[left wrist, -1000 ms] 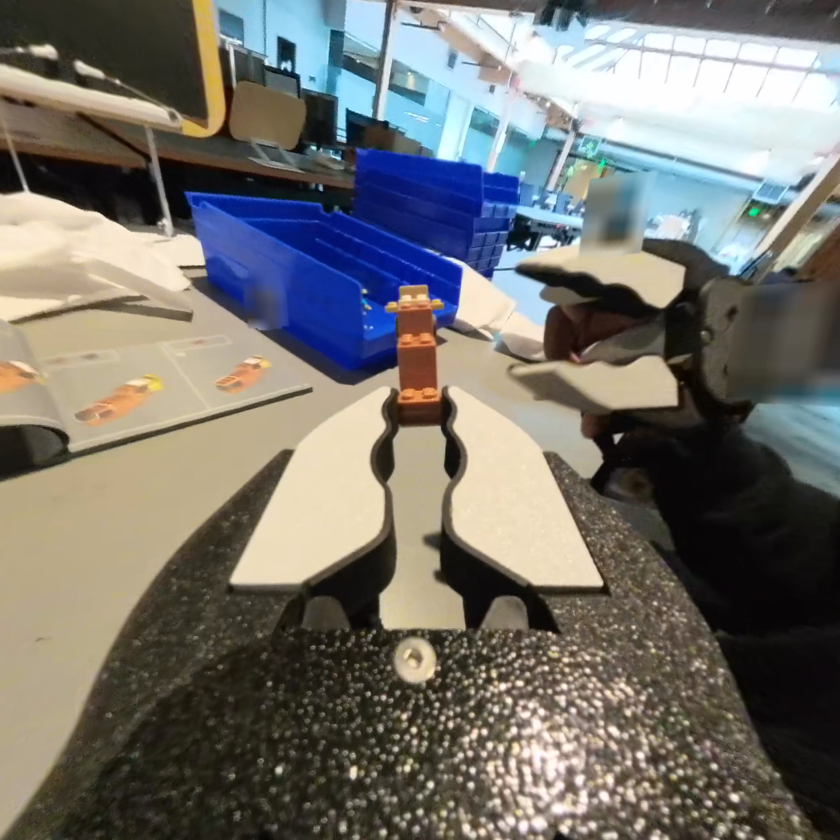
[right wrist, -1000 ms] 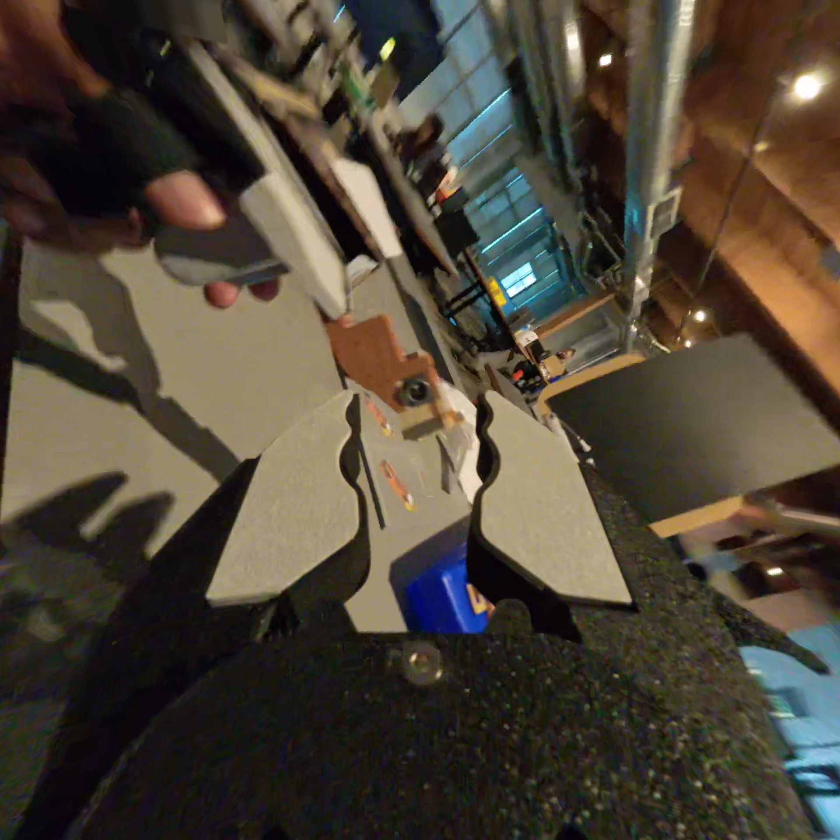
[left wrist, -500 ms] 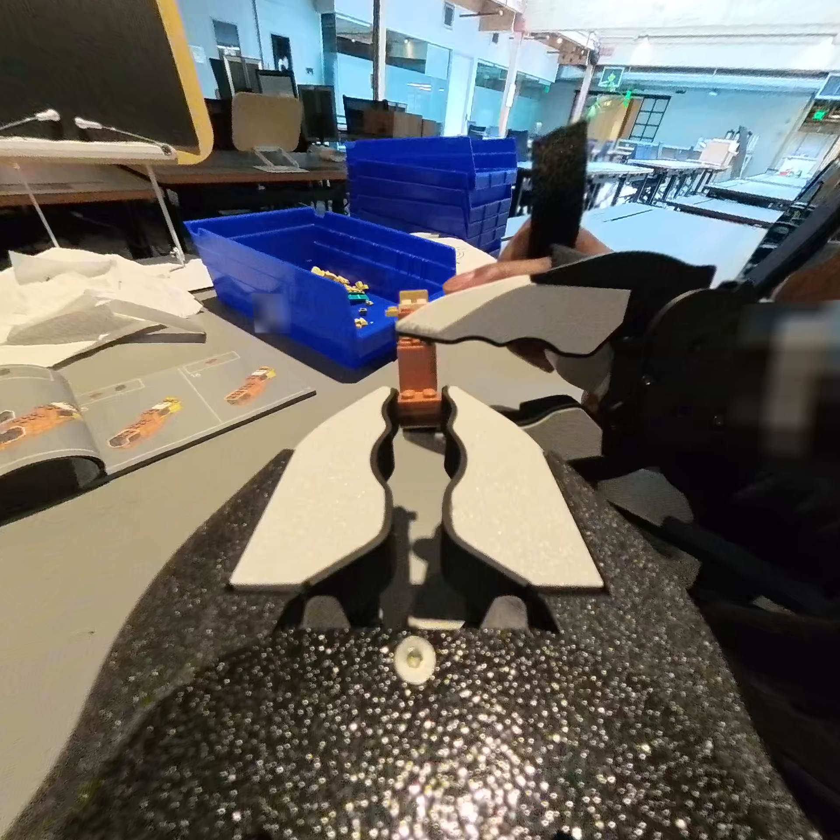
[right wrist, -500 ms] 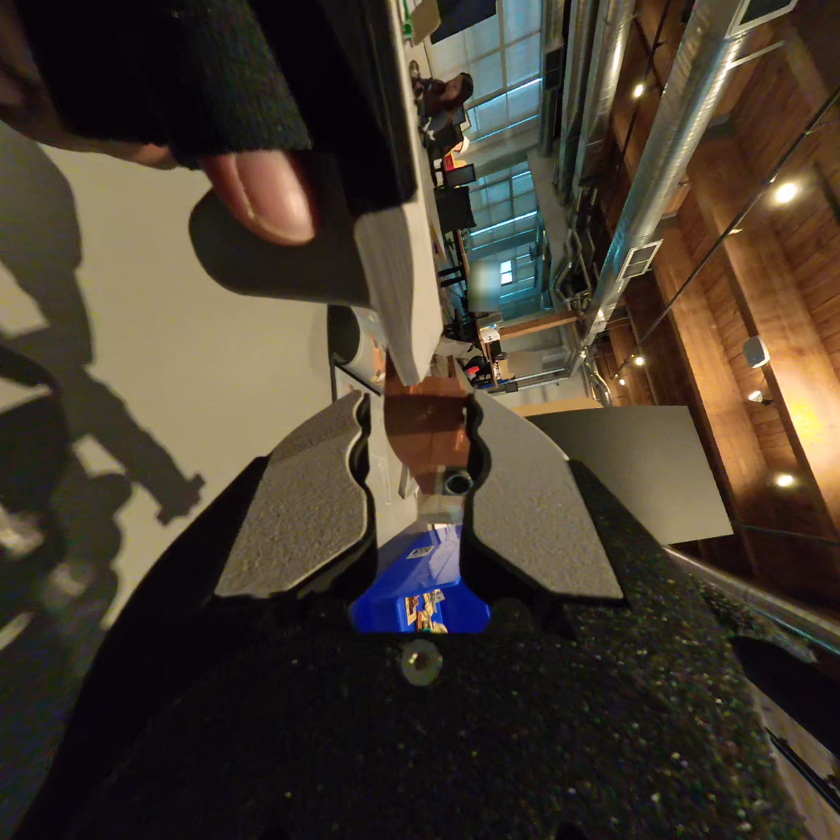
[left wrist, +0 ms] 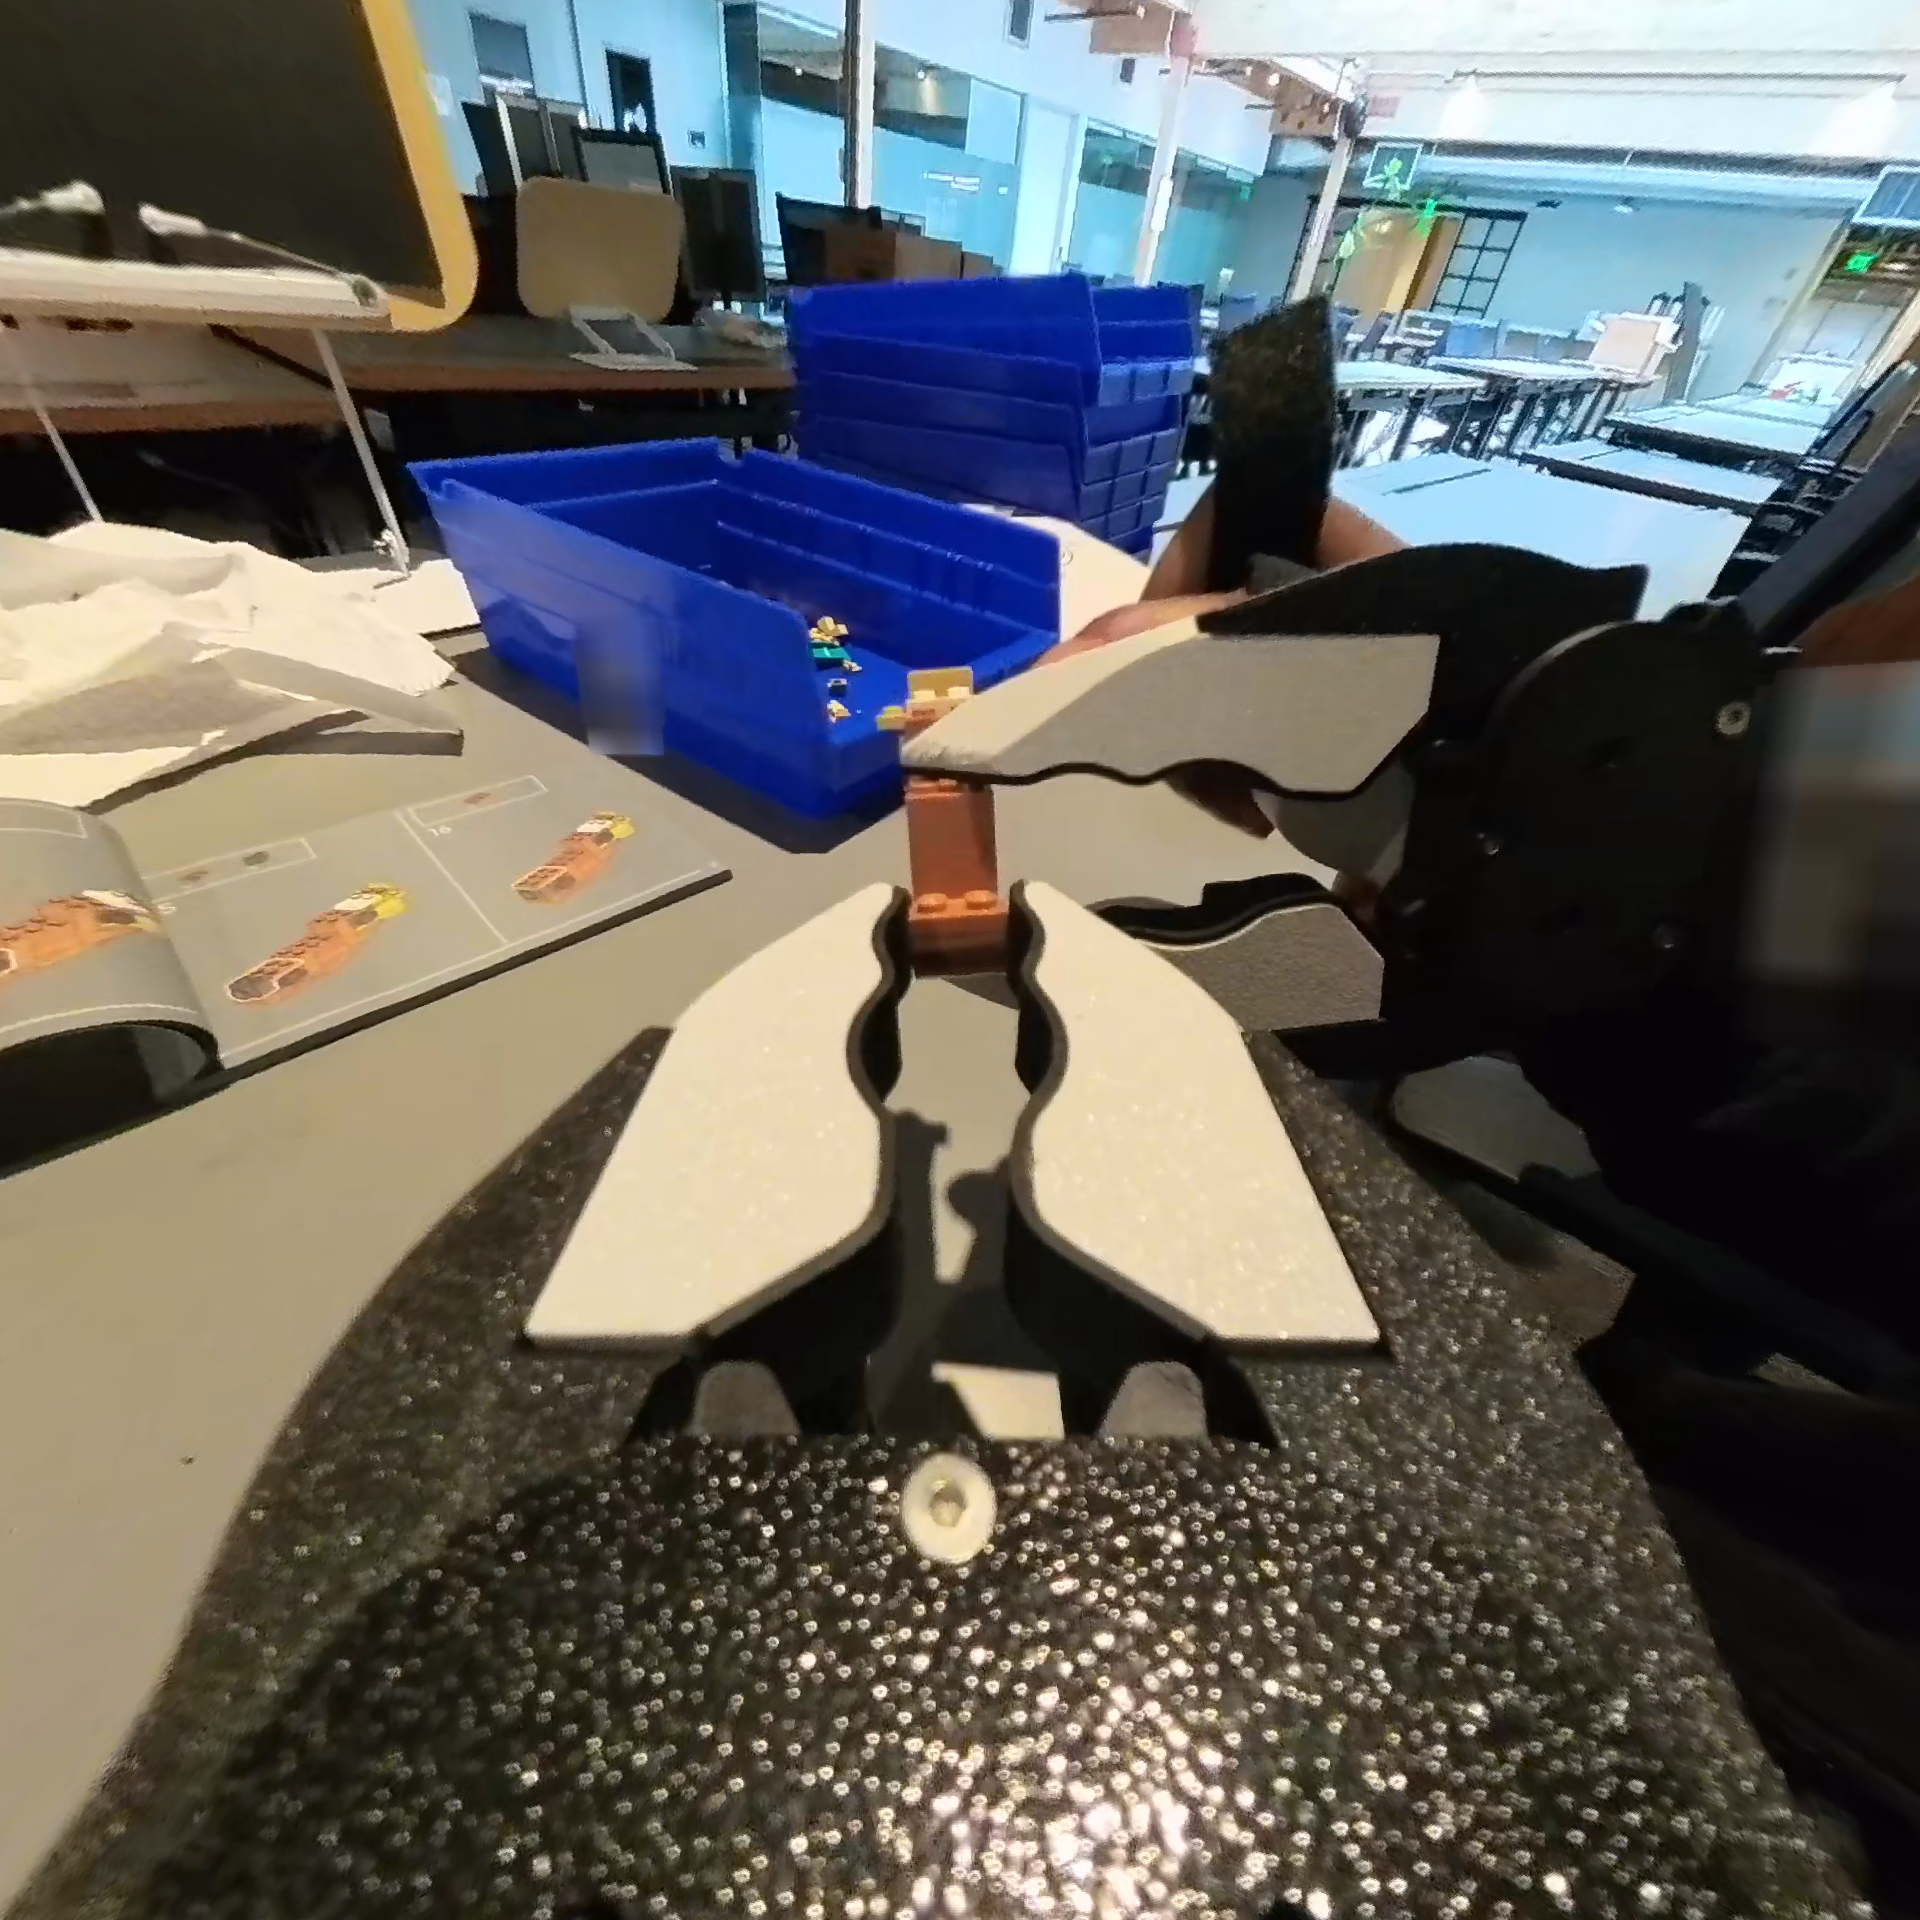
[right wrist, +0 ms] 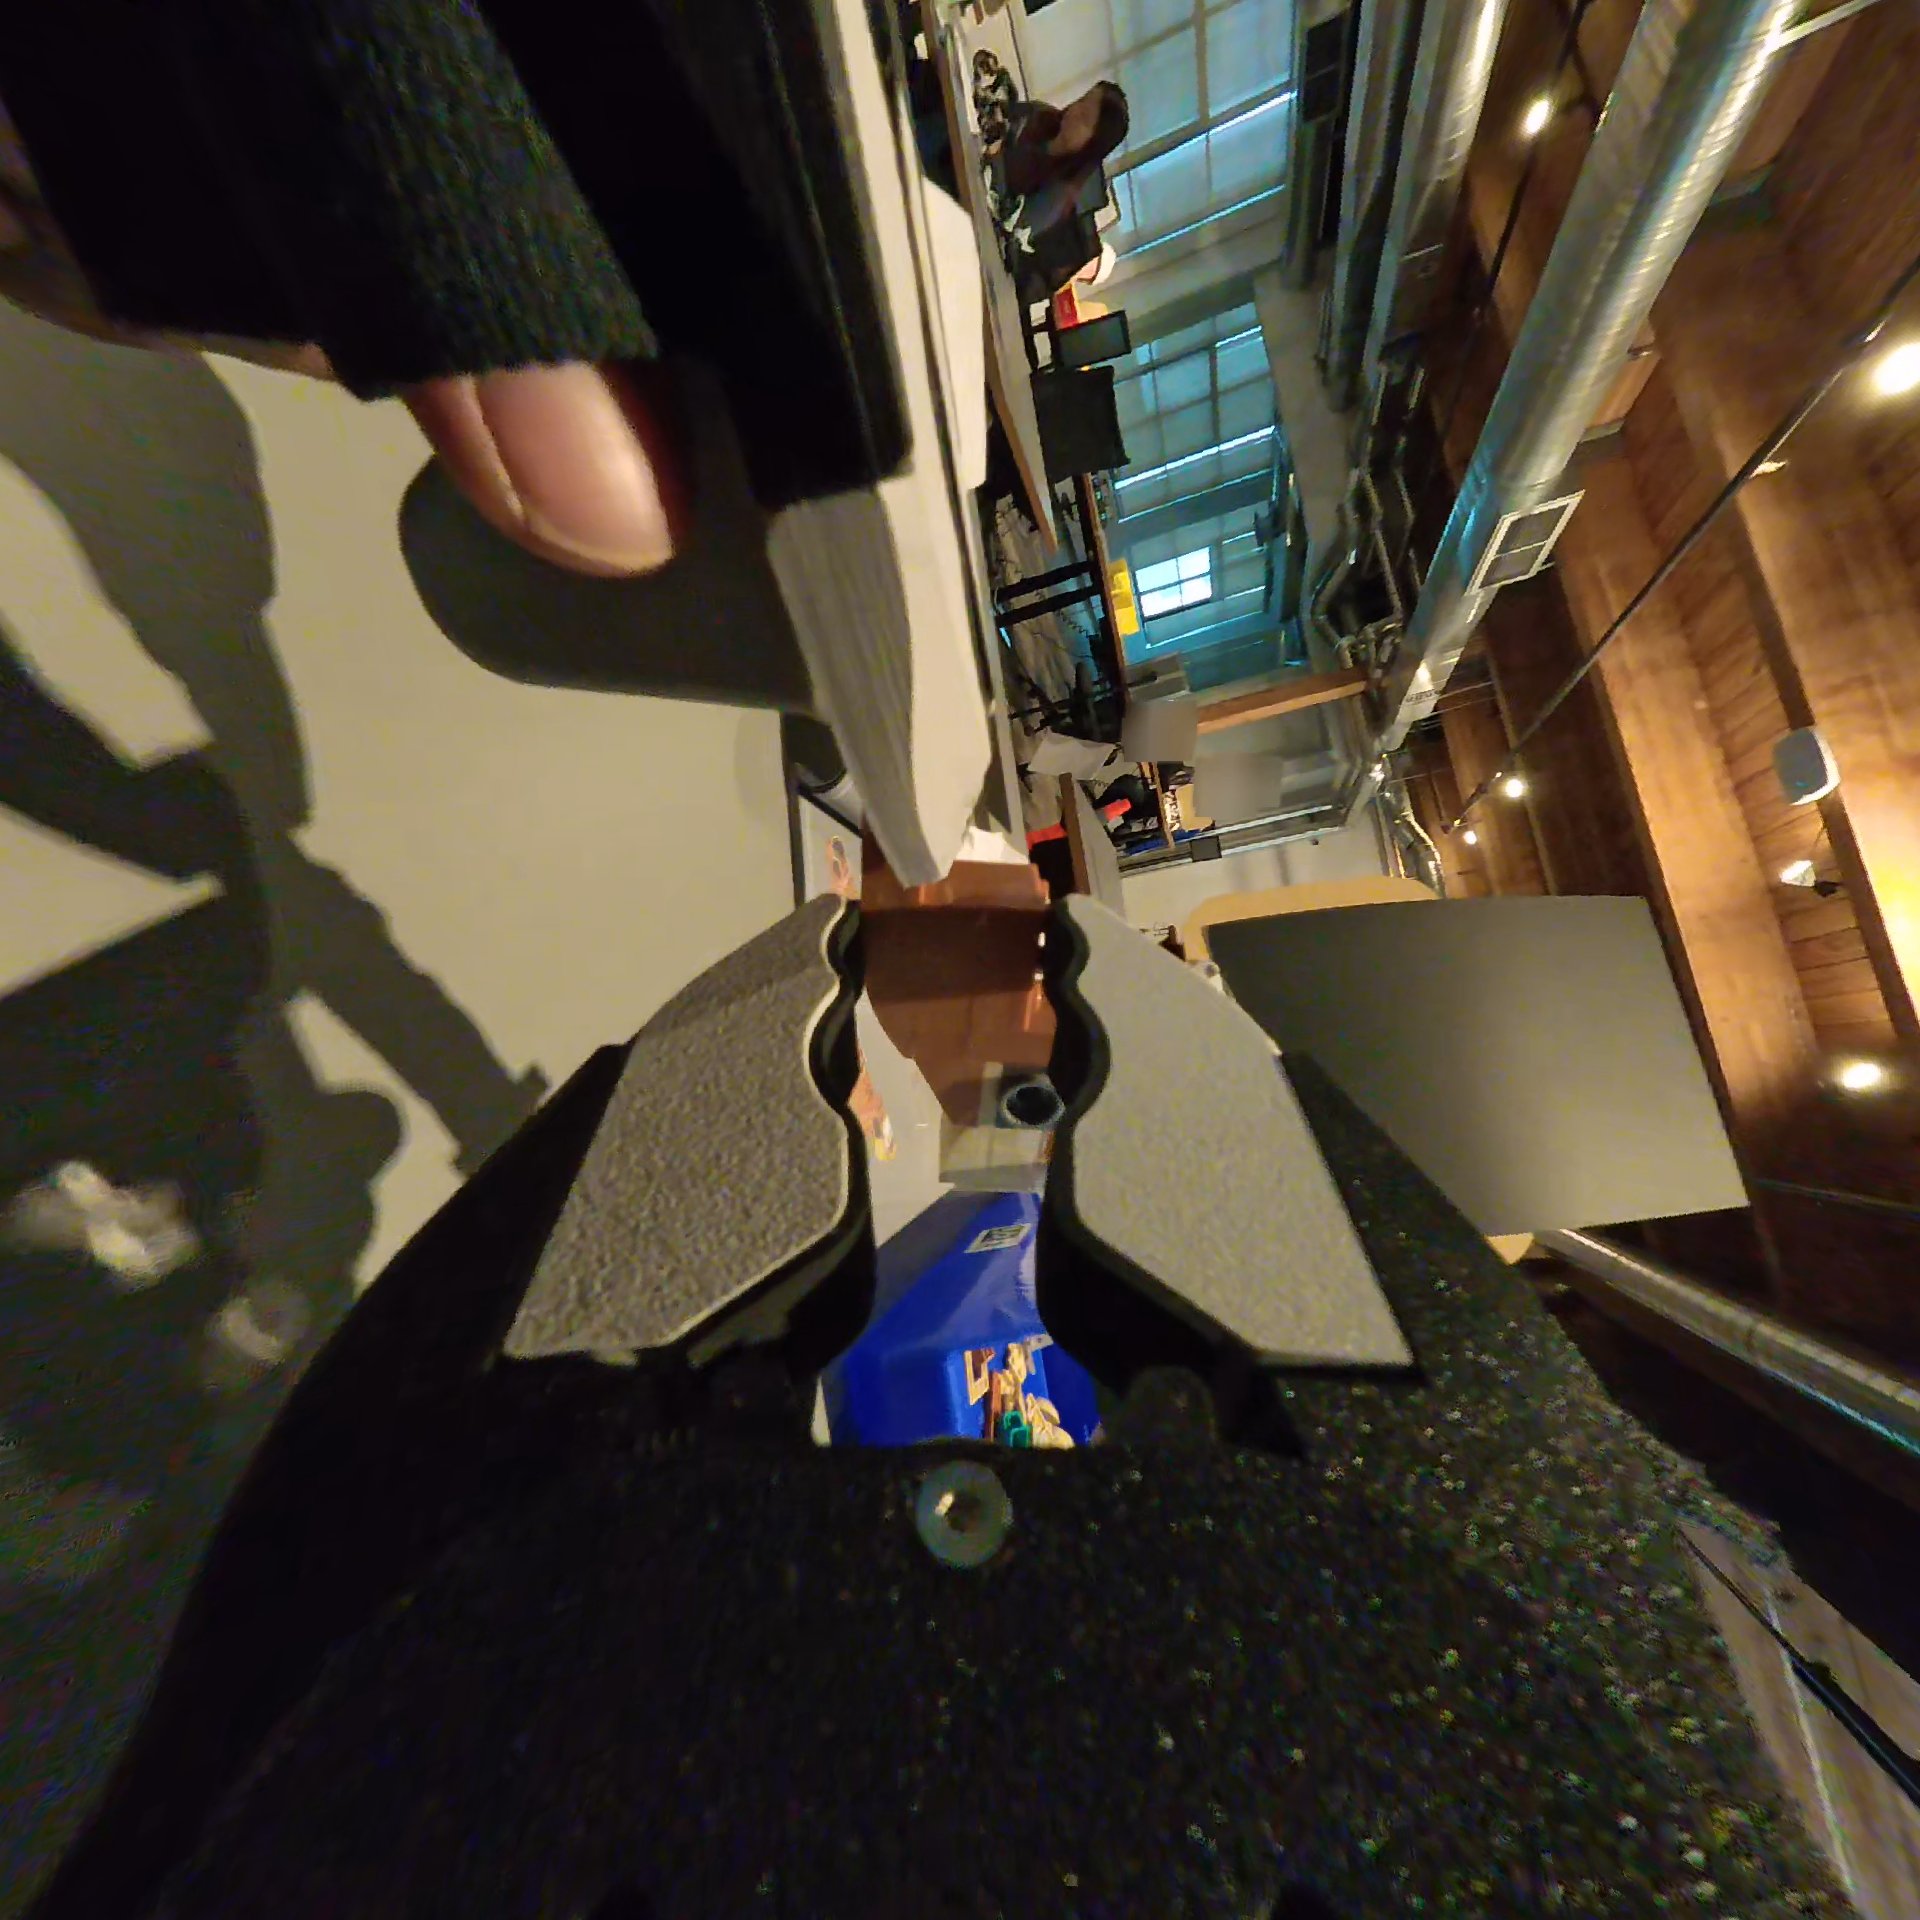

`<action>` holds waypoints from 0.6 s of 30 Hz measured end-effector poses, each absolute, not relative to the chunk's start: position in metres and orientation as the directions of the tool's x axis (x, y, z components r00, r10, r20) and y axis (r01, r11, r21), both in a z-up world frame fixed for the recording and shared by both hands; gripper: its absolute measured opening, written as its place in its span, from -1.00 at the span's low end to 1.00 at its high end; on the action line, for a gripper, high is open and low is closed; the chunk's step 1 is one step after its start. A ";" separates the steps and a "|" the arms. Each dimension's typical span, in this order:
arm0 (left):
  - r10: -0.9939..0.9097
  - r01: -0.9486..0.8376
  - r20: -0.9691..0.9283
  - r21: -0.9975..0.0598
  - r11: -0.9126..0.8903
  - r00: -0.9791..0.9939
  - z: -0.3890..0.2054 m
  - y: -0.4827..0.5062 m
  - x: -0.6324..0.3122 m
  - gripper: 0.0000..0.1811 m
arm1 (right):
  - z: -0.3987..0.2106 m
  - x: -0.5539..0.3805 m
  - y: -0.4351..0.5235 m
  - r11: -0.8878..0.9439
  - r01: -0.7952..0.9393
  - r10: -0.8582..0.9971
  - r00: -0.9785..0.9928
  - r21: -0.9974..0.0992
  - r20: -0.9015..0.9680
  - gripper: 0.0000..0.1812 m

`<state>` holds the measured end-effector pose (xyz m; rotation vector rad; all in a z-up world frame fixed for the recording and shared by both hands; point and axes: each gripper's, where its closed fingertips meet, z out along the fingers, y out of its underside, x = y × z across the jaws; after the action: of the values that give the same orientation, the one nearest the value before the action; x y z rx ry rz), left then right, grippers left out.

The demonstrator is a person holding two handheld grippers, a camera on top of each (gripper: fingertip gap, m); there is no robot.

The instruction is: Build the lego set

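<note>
Frame centre: left gripper (left wrist: 958, 925) jaws clenched on brown build (left wrist: 951, 854), right gripper (right wrist: 951, 925) jaws gripping it too; press straight, w/o twisting.

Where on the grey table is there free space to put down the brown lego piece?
Bare table lies at the near left, bordered by the open instruction booklet and the left gripper. Another strip runs between booklet and blue bin. The right side is crowded by the right gripper and its hand.
</note>
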<state>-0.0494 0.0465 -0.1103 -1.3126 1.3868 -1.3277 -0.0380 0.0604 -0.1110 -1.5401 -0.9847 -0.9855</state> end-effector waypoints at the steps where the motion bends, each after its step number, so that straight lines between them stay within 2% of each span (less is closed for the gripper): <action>1: -0.982 -0.154 0.114 -0.984 -0.091 -0.148 -0.113 0.048 -0.048 -0.81 | -0.114 -0.037 0.062 -0.155 0.937 0.115 0.333 -0.314 0.936 -0.64; 8: -0.977 -0.158 0.173 -0.976 -0.152 -0.127 -0.128 0.065 -0.040 -0.81 | -0.131 -0.029 0.079 -0.163 0.922 0.118 0.371 -0.350 0.921 -0.63; 11: -0.977 -0.160 0.193 -0.971 -0.176 -0.093 -0.134 0.079 -0.038 -0.82 | -0.144 -0.024 0.082 -0.193 0.917 0.157 0.379 -0.348 0.912 -0.43; 18: -0.985 -0.223 0.109 -0.972 -0.076 -0.136 -0.156 0.101 -0.033 -0.82 | -0.158 -0.009 0.082 -0.152 0.870 0.138 0.489 -0.470 0.861 -0.48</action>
<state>-0.0332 0.1012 -0.1555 -1.3684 1.4377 -1.2790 -0.0090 0.0825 -0.1576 -1.6137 -0.8860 -0.8150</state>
